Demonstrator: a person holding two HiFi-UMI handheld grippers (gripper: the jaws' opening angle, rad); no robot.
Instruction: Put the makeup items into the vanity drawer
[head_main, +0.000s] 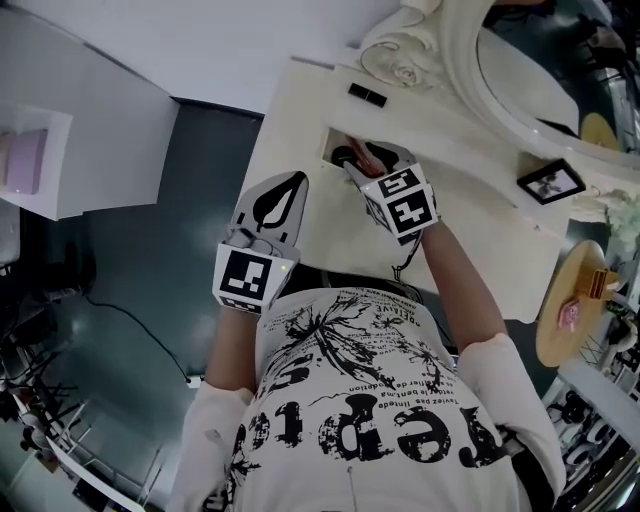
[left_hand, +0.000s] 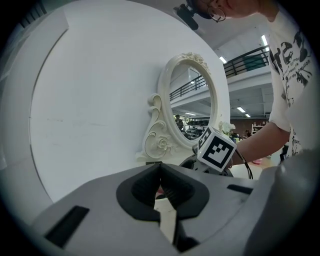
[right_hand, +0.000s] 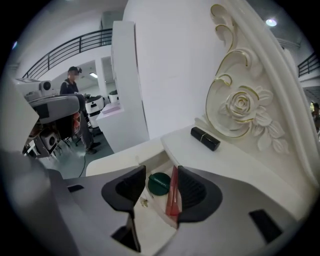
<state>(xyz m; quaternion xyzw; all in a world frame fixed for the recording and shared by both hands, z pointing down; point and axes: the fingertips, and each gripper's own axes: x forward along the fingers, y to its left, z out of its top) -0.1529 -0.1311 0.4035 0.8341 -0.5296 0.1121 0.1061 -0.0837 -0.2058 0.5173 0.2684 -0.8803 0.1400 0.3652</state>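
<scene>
The white worktop (head_main: 470, 215) fills the middle of the head view, with the oval mirror (head_main: 530, 80) in its carved white frame rising along the far edge. The drawer (right_hand: 150, 225) stands open at the worktop's left end, just below the raised ledge under the mirror. My right tool (head_main: 365, 160) reaches over that drawer with its jaws spread and pinching nothing; in the right gripper view (right_hand: 162, 170) I look straight down between them into the drawer. My left tool (head_main: 296, 180) hangs over the worktop's near left edge, beside the right one and apart from the drawer. In the left gripper view (left_hand: 160, 167) its jaw tips are pressed together with nothing between them. A round wooden tray (head_main: 560, 330) sits off to the right, and a small black picture frame (head_main: 551, 181) lies on the worktop near the mirror. In the drawer a round dark-green compact (right_hand: 160, 183) lies flat towards the back. A red stick (right_hand: 172, 195) lies next to it along the drawer's right wall, close by my right jaw. A black lipstick (right_hand: 205, 138) lies on its side on the ledge at the foot of the mirror frame, outside the drawer.
</scene>
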